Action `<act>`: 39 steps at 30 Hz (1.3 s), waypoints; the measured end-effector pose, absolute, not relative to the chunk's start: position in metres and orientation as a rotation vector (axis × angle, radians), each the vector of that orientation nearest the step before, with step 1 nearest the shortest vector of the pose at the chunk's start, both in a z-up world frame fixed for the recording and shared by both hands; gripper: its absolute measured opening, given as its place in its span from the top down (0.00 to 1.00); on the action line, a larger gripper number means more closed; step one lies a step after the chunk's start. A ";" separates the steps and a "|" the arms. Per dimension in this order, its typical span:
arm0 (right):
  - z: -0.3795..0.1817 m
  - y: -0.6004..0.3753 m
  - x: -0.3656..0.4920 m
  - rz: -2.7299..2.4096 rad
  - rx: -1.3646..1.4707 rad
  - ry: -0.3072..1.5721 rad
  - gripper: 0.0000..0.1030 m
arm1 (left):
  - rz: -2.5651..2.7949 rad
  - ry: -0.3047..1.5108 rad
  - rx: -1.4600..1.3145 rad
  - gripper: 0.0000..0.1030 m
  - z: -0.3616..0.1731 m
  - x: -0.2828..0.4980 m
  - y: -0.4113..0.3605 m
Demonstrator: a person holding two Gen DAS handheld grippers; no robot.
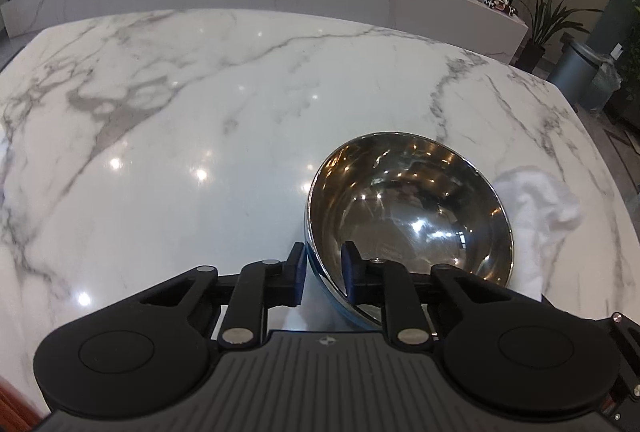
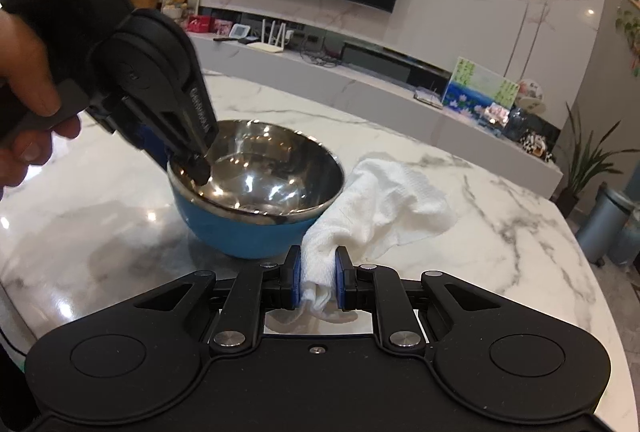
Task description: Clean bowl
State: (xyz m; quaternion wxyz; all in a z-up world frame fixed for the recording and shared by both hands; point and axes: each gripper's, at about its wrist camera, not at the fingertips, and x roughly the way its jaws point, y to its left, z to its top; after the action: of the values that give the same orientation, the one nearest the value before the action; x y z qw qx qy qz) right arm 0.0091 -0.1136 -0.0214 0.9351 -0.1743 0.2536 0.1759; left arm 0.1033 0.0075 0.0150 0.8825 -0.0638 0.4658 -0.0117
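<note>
Left tongs (image 1: 323,272) pinch the bowl (image 1: 408,216) rim at its 7 o'clock. Right tongs (image 2: 317,276) pinch the white cloth (image 2: 380,203), lying at the bowl's 3 o'clock on the worktop (image 1: 180,111).

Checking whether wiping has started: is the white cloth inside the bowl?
No: the white cloth lies on the marble table beside the bowl, pinched in the right gripper.
</note>
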 end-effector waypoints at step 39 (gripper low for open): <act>-0.019 -0.120 0.006 0.370 -0.329 0.488 0.86 | -0.040 1.009 -0.187 0.81 0.010 0.109 0.015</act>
State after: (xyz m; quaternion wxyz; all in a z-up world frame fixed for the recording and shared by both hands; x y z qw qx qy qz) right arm 0.0064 -0.1195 -0.0187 0.9403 -0.1610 0.2389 0.1811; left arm 0.1087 0.0152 0.0097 0.8710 -0.0894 0.4828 -0.0192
